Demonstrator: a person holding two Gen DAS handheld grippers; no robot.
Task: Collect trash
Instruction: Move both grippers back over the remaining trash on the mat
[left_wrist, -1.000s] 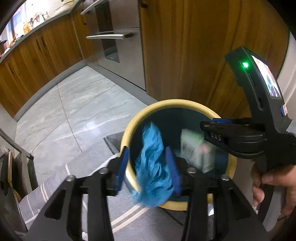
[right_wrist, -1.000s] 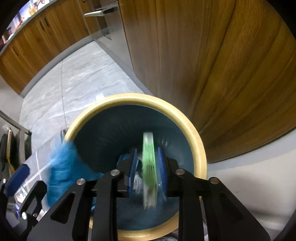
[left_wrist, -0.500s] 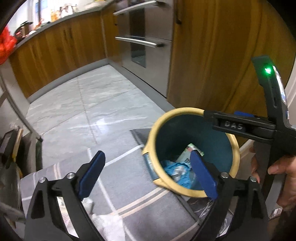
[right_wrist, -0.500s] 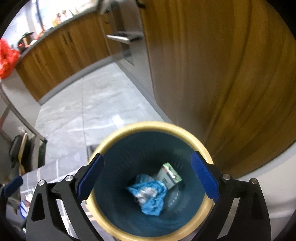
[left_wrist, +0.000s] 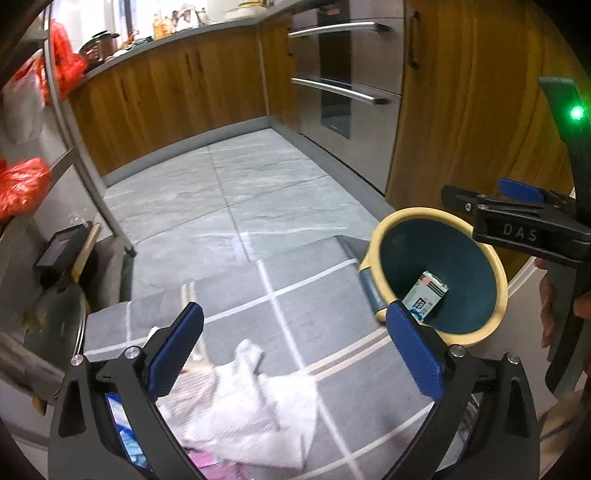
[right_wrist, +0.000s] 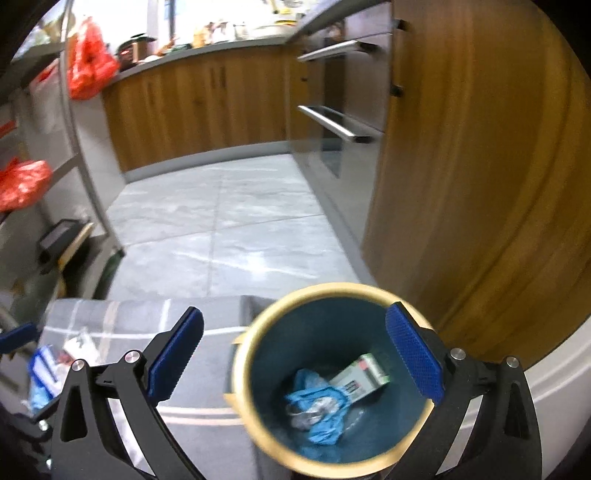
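Blue bin (right_wrist: 255, 435) holds one carton (right_wrist: 364, 376), one blue wad (right_wrist: 317, 406); both jaws opening, empty.

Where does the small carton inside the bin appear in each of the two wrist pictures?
Left wrist view: the carton leans at the bottom of the bin, right of centre.
Right wrist view: the carton lies at lower centre-right, beside the blue bag.
Shared landmark: the bin's yellow rim, with the oven handles behind it.
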